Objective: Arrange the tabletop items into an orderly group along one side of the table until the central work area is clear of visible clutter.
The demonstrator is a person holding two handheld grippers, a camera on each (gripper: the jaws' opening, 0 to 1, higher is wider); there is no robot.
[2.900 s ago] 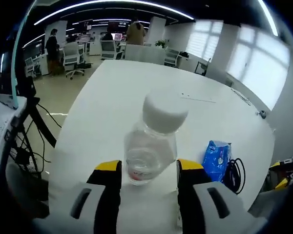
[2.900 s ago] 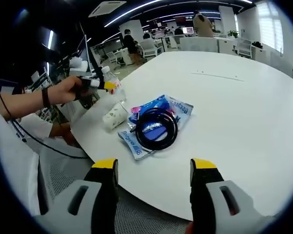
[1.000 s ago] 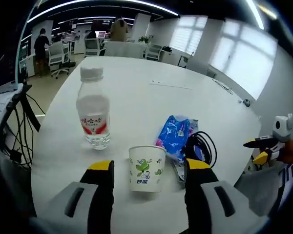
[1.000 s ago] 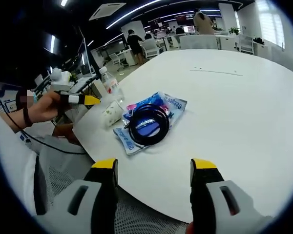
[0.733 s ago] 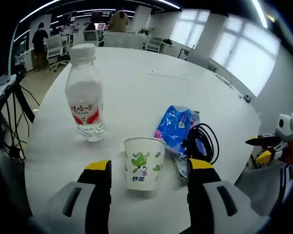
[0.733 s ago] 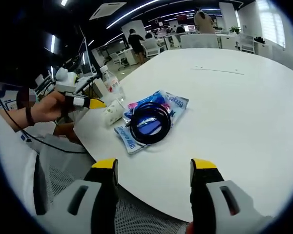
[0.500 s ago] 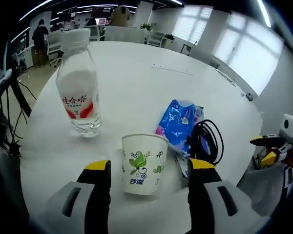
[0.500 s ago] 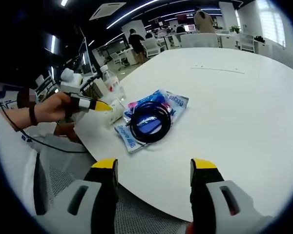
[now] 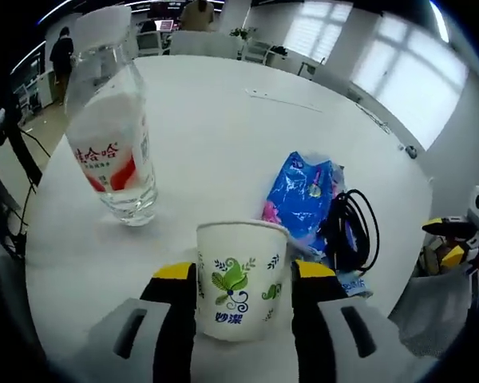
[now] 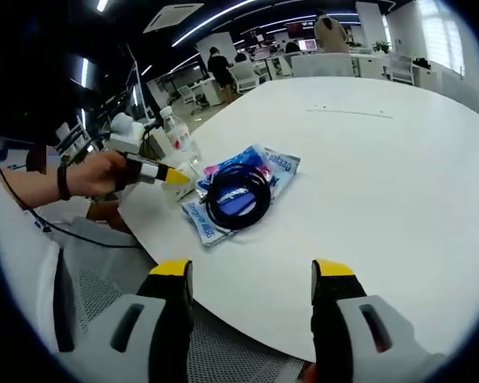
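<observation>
A white paper cup with a green leaf print stands near the table edge, and my left gripper is shut on it, one jaw against each side. A clear water bottle with a red label stands just beyond it to the left. Blue snack packets lie to the right with a coiled black cable on them. In the right gripper view, the left gripper reaches in beside the bottle, packets and cable. My right gripper hangs open off the table edge, holding nothing.
The round white table stretches bare beyond the items. A hand holds the left gripper. The right gripper shows past the table's right edge. Office chairs and people stand far behind, and cables trail on the floor.
The left gripper let go of the bottle, swung to the paper cup, moved in around it, and its jaws narrowed onto the cup. The right gripper has stayed open and nearly still.
</observation>
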